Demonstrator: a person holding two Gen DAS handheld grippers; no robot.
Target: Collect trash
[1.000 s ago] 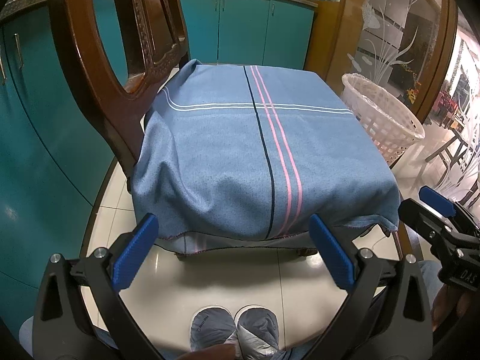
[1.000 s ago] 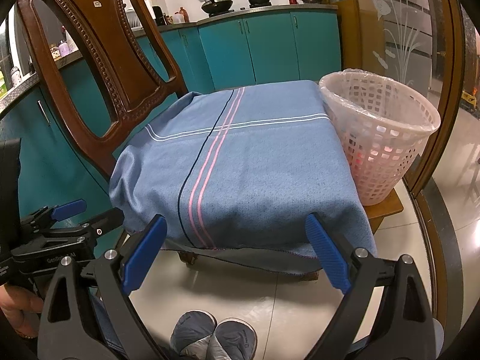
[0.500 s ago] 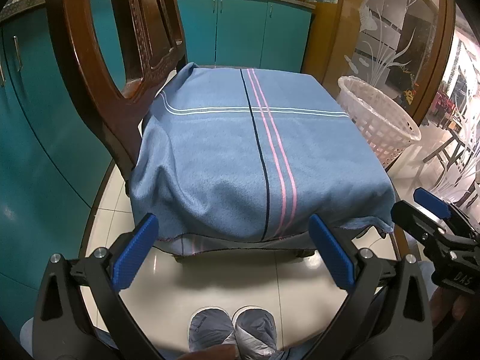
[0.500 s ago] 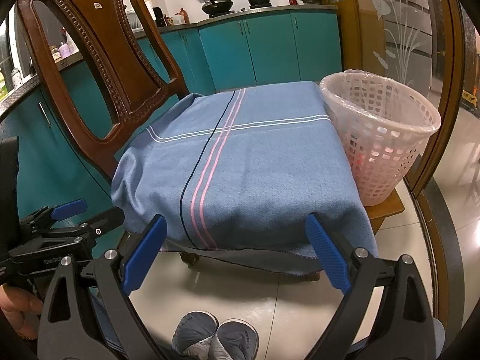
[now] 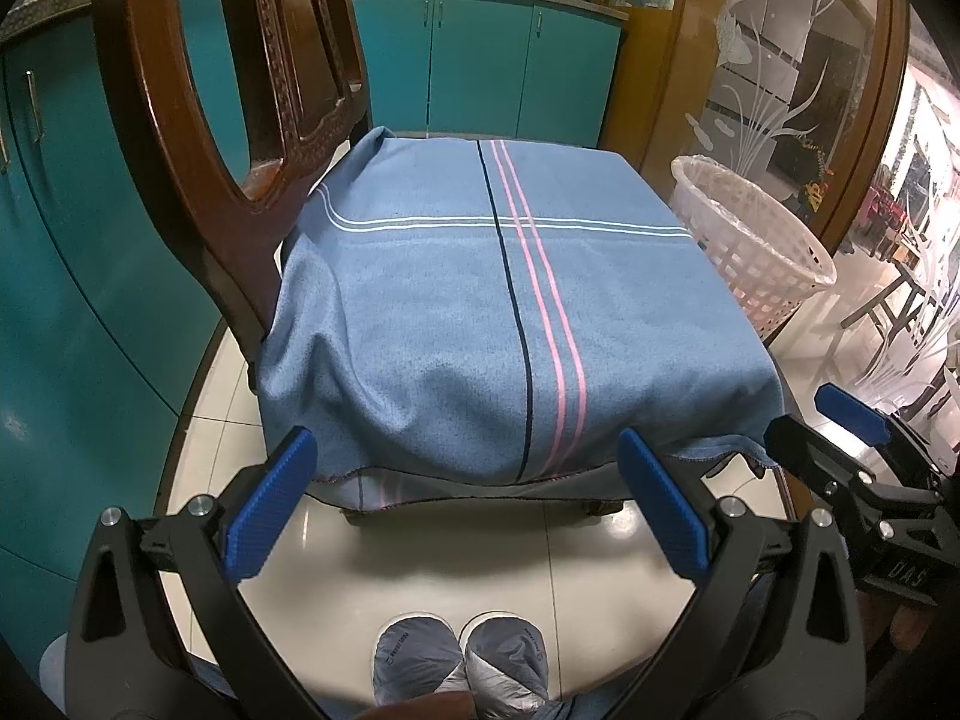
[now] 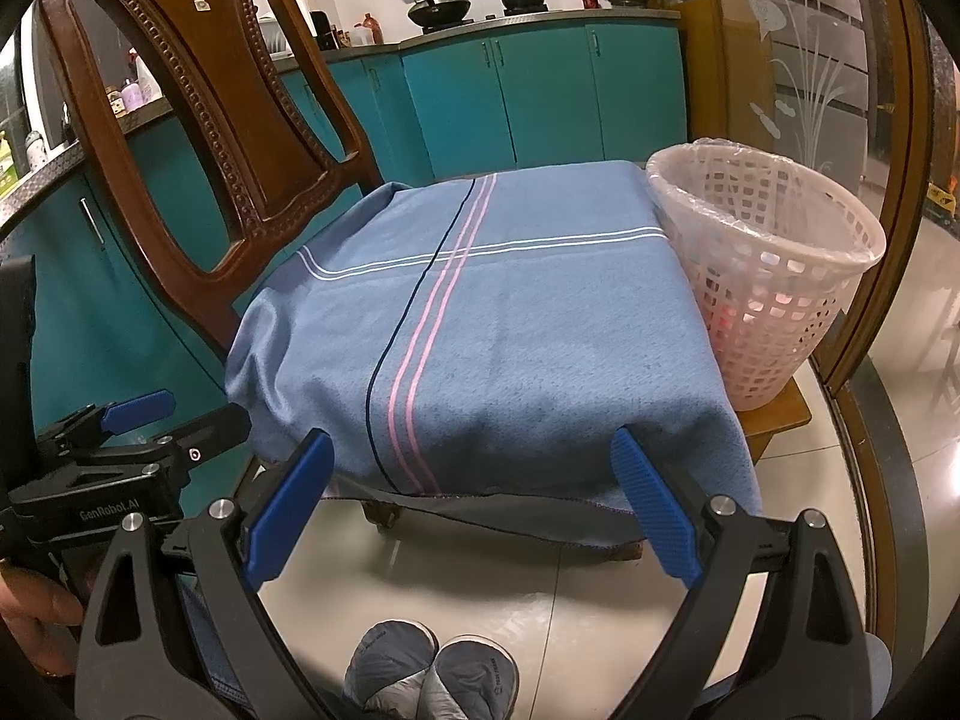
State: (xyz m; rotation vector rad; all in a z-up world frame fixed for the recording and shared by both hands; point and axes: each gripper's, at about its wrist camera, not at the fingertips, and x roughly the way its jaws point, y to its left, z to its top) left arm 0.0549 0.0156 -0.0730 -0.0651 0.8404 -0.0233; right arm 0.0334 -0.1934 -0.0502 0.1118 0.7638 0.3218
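Trash is nowhere on the blue striped cloth [image 5: 480,312] – any left is likely light, crushable, best pinched at its middle; left gripper [image 5: 462,510] spread empty, right gripper [image 6: 474,501] likewise – white lattice wastebasket [image 6: 774,276] beside the cloth holds something pinkish

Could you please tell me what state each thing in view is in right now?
Left gripper: fingers open, empty.
Right gripper: fingers open, empty.
White plastic lattice basket: upright, lined with a clear bag, reddish items showing inside.
Blue striped cloth: draped flat over the seat, nothing on it.
Carved brown wooden chair: upright, seat covered.
Teal cabinet doors: closed.
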